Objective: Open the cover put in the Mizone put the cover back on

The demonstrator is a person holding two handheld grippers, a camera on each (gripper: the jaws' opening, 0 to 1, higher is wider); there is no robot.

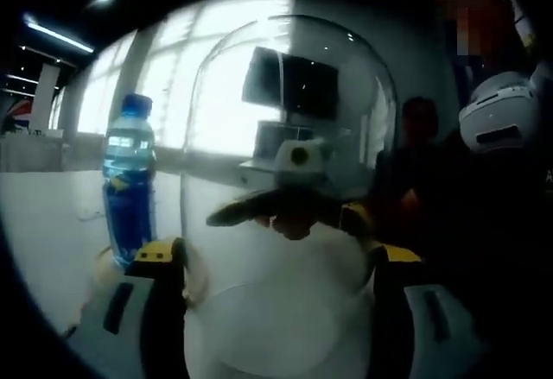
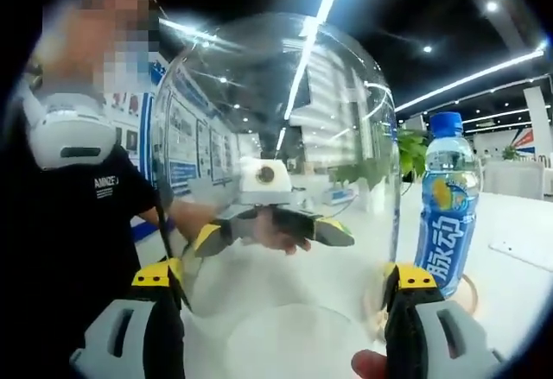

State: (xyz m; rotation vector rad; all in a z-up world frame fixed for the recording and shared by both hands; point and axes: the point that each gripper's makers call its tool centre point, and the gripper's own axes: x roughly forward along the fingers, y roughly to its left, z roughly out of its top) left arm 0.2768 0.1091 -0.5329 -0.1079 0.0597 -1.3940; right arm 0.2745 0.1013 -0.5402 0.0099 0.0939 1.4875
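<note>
A clear glass dome cover (image 1: 289, 137) stands upright between my two grippers, which face each other across it. My left gripper (image 1: 275, 262) is shut on the dome's lower sides with its yellow-tipped jaws. From the opposite side my right gripper (image 2: 285, 280) is shut on the same dome (image 2: 276, 120). Through the glass each view shows the other gripper. The blue Mizone bottle (image 1: 128, 180) with its blue cap stands upright on the white table (image 1: 43, 224), outside the dome and beside it. In the right gripper view the bottle (image 2: 447, 206) is to the right, with a thin tan ring (image 2: 467, 294) at its foot.
A person in a black shirt (image 2: 69, 224) stands close behind the dome, with a white device (image 2: 69, 129) at the neck. A thumb (image 2: 371, 363) shows by my right jaw. Bright windows (image 1: 173, 77) and a dark screen (image 1: 289, 81) lie beyond the table.
</note>
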